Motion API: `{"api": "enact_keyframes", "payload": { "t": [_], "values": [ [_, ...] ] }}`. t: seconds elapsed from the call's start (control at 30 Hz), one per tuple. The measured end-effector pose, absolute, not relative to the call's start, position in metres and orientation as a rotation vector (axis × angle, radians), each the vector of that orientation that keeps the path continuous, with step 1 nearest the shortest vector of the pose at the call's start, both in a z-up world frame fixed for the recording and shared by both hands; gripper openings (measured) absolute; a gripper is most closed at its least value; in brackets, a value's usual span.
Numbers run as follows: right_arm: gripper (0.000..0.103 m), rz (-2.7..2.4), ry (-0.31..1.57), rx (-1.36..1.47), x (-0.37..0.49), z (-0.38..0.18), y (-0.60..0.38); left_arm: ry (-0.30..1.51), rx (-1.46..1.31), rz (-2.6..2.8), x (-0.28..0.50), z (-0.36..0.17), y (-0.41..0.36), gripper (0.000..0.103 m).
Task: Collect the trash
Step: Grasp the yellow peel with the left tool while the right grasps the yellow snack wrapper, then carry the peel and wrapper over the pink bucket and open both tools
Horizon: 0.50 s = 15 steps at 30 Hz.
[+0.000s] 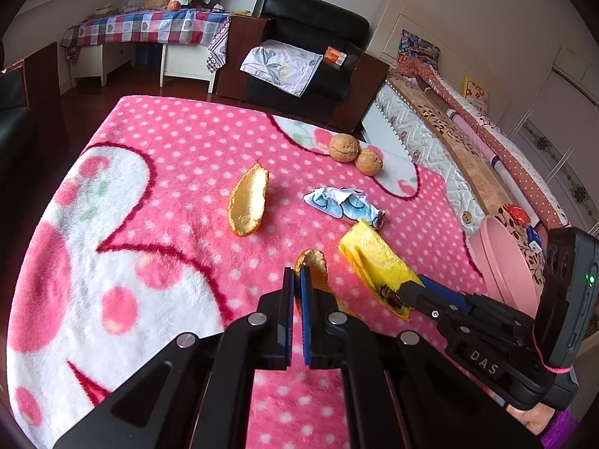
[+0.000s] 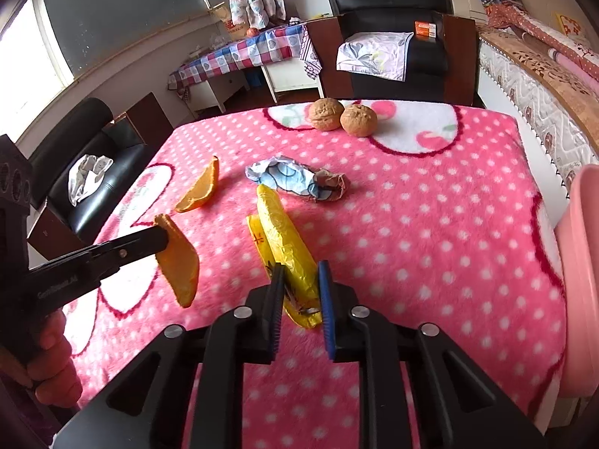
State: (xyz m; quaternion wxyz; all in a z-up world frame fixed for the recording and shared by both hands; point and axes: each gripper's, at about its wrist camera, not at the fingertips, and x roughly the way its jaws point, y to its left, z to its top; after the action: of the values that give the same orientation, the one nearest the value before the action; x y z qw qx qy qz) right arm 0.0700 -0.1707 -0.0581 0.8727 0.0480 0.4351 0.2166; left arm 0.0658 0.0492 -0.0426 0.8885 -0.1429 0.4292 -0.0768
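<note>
My left gripper (image 1: 297, 277) is shut on a curved piece of orange peel (image 1: 313, 262). In the right wrist view the left gripper (image 2: 164, 237) holds this peel (image 2: 179, 262) a little above the pink dotted blanket (image 2: 430, 224). My right gripper (image 2: 301, 267) has its pads against the near end of a yellow wrapper (image 2: 284, 239), which still lies on the blanket. The left wrist view shows the right gripper (image 1: 403, 296) pinching the yellow wrapper (image 1: 378, 258) at its end. A second orange peel (image 1: 249, 202) and a crumpled blue-and-white wrapper (image 1: 342, 204) lie further out.
Two walnuts (image 2: 325, 114) (image 2: 358, 119) sit near the blanket's far edge. A pink bin (image 2: 580, 262) stands off the right side of the table. A black armchair (image 2: 393, 18) is behind the table, another dark seat (image 2: 93, 172) to the left, and a bed (image 1: 468, 142) to the right.
</note>
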Motion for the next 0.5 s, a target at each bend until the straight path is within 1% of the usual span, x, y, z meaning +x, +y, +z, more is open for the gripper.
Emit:
{"api": "enact_keyframes", "payload": {
  "t": [0.5],
  "values": [
    [0.015,0.390,0.813,0.184,0.024,-0.023,-0.215,0.849,-0.273,-0.197,0.047,-0.020,0.023,0.003]
  ]
}}
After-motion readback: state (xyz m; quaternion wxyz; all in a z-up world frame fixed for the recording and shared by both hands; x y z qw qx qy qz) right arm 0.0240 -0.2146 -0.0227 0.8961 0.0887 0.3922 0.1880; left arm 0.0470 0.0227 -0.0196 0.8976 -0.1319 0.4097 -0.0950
